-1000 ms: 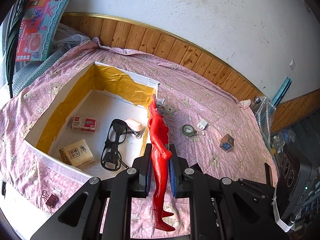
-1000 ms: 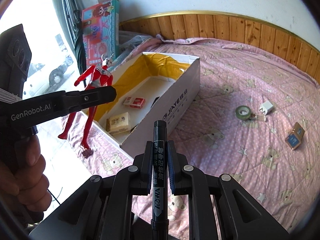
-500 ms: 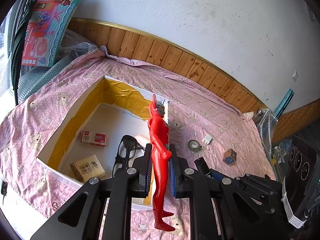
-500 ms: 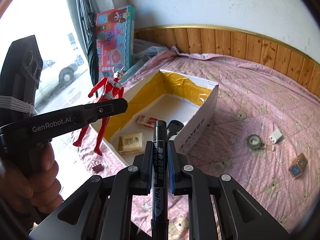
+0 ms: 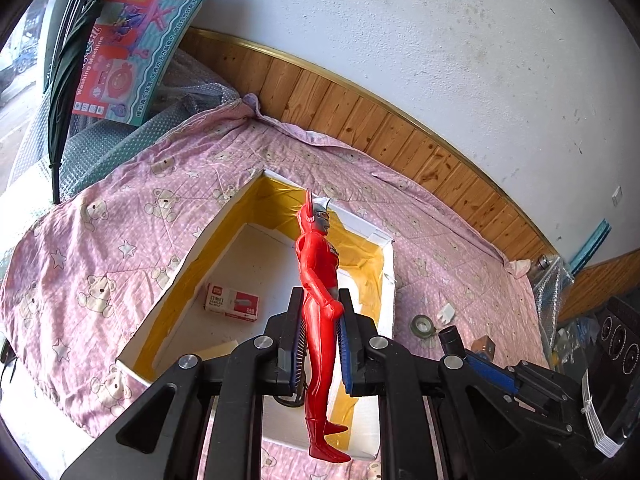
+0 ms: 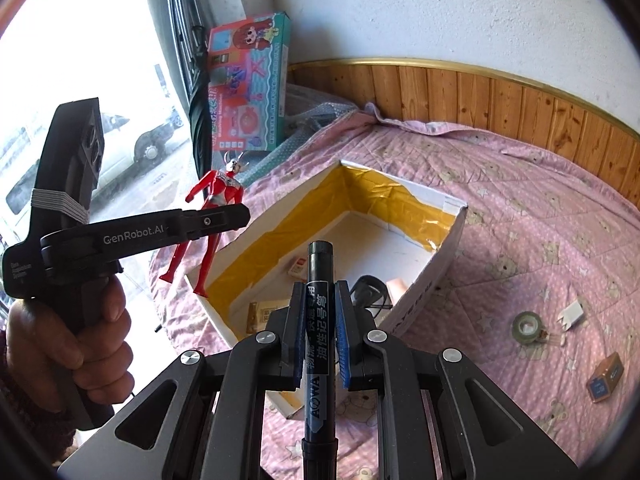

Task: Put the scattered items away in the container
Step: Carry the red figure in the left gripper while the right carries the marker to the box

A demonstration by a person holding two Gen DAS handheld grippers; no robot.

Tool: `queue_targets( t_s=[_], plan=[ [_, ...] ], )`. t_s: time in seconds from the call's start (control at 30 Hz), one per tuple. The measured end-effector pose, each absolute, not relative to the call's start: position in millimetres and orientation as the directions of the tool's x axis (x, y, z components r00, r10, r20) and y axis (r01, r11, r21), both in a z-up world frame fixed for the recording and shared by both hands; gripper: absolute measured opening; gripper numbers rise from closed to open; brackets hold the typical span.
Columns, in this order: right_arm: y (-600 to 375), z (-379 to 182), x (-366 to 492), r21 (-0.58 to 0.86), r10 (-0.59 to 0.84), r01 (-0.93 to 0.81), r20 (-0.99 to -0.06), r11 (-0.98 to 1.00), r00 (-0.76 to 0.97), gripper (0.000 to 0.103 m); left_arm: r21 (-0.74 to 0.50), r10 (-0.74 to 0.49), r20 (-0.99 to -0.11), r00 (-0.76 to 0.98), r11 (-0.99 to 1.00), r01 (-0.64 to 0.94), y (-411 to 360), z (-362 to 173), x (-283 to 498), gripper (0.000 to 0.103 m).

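1. The left claw (image 5: 319, 344) was clamped on a red toy figure (image 5: 320, 300), pinching it at hip height between its blue pads (image 5: 347, 354); the figure stood upright, head up and feet hanging below the claw.
2. In the left wrist view the figure hung over the open white box (image 5: 188, 256), whose inner walls were lined with yellow tape.
3. From the right wrist view, the same figure (image 6: 212, 208) appeared at the box's left side, with a hand (image 6: 76, 340) gripping the black handle of the left claw (image 6: 224, 220).
4. The right claw (image 6: 318, 332) was closed on a black marker pen (image 6: 318, 320), held lengthwise along the fingers with its cap pointing towards the box (image 6: 424, 292).
5. Inside the box lay a red-and-white staples packet (image 5: 232, 304), a tan carton (image 6: 262, 312), and a dark looped thing I could not make out clearly.
6. On the pink bear-print bedcover (image 6: 540, 208) to the right of the box lay a tape roll (image 6: 528, 326), a small white piece (image 6: 572, 314) just beside it, and a little brown-and-blue cube (image 6: 605, 376) further off.
7. A colourful toy carton (image 6: 250, 84) leaned against the wall behind the bed.
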State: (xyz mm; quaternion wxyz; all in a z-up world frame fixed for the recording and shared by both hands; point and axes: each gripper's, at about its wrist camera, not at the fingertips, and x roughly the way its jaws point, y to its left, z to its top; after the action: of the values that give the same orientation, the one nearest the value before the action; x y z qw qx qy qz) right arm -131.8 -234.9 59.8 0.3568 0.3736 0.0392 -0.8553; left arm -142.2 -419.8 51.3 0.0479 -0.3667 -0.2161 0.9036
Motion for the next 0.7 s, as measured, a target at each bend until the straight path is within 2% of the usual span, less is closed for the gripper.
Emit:
queue_targets(
  t_s=[0.4,0.7],
  plan=[
    [-257,53,-190,0.281,-0.616,0.636,-0.681,-0.719,-0.396,0.014,-0.459,0.295,-0.698,-0.652,-0.883,0.092,-422,30,-193,0.015],
    [-272,41,-234,0.278,-0.592,0.625,-0.715,-0.73,-0.373,0.014,-0.39,0.257,-0.754,-0.605,-0.916,0.097,-409,19,-226,0.015]
  ],
)
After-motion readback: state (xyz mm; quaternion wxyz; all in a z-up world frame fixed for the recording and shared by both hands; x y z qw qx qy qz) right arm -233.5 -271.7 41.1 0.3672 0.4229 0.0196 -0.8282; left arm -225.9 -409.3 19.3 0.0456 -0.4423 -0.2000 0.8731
